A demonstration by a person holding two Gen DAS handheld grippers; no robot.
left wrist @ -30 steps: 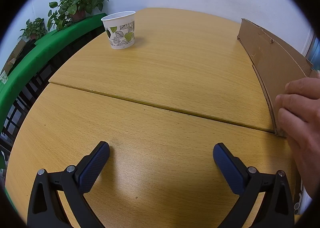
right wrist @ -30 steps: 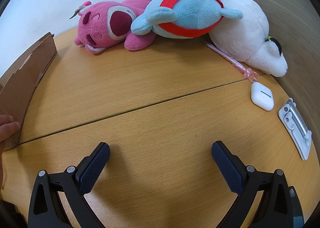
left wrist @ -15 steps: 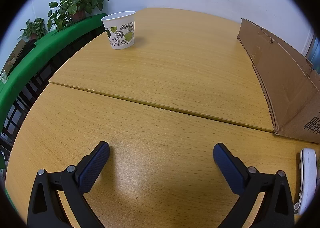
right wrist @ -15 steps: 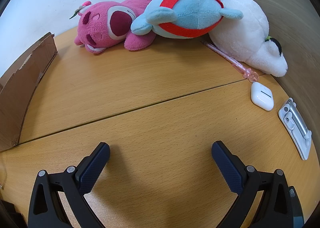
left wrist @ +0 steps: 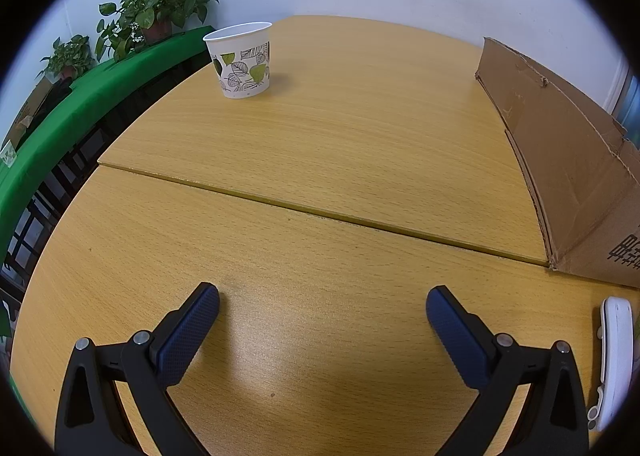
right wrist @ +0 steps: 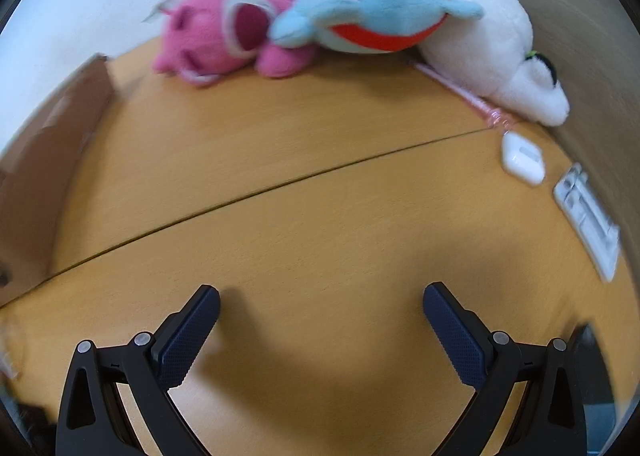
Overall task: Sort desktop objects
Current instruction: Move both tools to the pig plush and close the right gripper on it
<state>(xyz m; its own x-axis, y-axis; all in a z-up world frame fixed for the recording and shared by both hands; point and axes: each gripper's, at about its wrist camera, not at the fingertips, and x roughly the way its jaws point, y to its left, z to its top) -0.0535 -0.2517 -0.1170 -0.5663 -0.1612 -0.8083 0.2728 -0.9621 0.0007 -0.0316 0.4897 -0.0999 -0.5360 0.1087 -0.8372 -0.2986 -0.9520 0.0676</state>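
My left gripper (left wrist: 322, 306) is open and empty, low over the wooden table (left wrist: 320, 144). A leaf-patterned paper cup (left wrist: 240, 59) stands far ahead to the left. A cardboard box (left wrist: 568, 160) stands at the right. My right gripper (right wrist: 321, 302) is open and empty over the table. Far ahead of it lie a pink plush (right wrist: 224, 44), a blue and red plush (right wrist: 376, 6) and a white plush (right wrist: 492, 60). A pink pen (right wrist: 464, 96), a white earbud case (right wrist: 523, 158) and a white clip-like item (right wrist: 588, 220) lie at the right.
A white flat device (left wrist: 614, 360) lies at the left wrist view's right edge. A green ledge (left wrist: 80, 96) with potted plants (left wrist: 156, 8) runs past the table's left edge. The cardboard box also shows at the left of the right wrist view (right wrist: 44, 160).
A hand on the cardboard box has withdrawn, uncovering the white device beside it. The right wrist view is now blurred and shifted, so the right gripper is moving. The left gripper has not moved.
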